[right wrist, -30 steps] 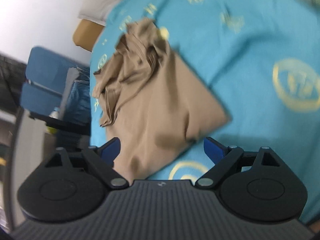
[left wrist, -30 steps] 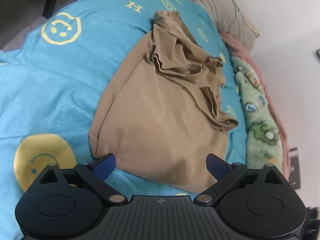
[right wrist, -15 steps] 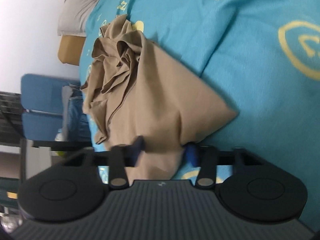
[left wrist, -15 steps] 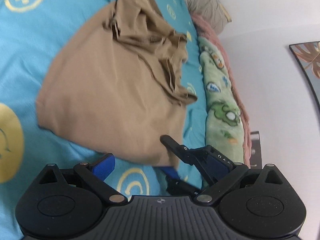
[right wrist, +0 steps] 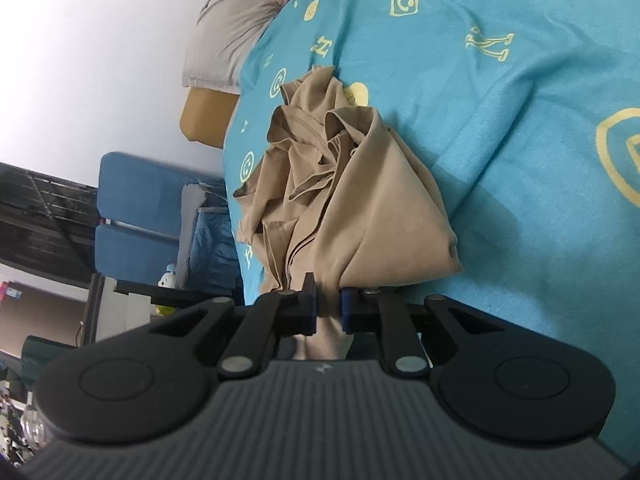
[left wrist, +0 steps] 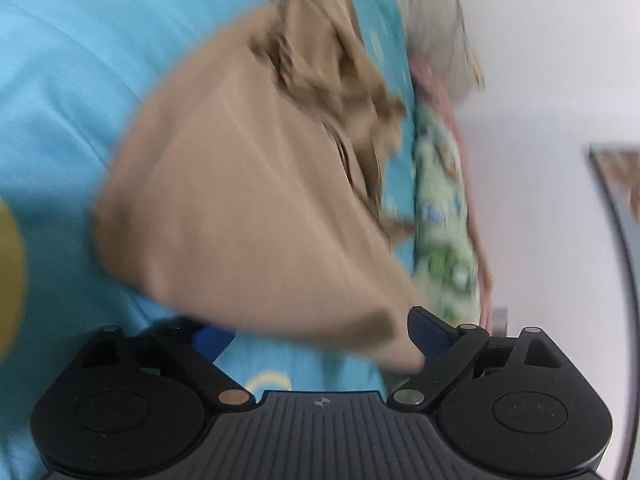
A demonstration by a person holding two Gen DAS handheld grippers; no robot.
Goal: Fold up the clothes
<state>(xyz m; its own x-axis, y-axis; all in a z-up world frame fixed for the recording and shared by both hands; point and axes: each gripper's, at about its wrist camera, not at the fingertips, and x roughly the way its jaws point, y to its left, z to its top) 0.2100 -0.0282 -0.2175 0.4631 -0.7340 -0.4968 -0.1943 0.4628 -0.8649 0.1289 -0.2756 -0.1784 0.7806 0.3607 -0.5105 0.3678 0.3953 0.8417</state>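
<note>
Right wrist view: a crumpled tan knit garment is shown lying on a turquoise bed cover printed with yellow smiley faces and letters. The near edge of the garment is pinched between the blue pads of the right gripper, whose fingers have just been closing and are now clamped on the cloth, which is gathered into a narrow neck at the grip and drawn up from the cover. The far part of the garment (bunched folds and seams) is seen resting on the bed. A grey pillow is placed at the head of the bed, and a blue chair stands beside it.

Left wrist view (motion-blurred): the same tan garment is spread on the turquoise cover. The left gripper is held over the near hem with its fingers spread wide, their gap having just narrowed slightly; the hem is seen between them, but whether cloth is touched by either pad cannot be told through the blur. A green patterned blanket is laid along the far edge of the bed, against a white wall.
</note>
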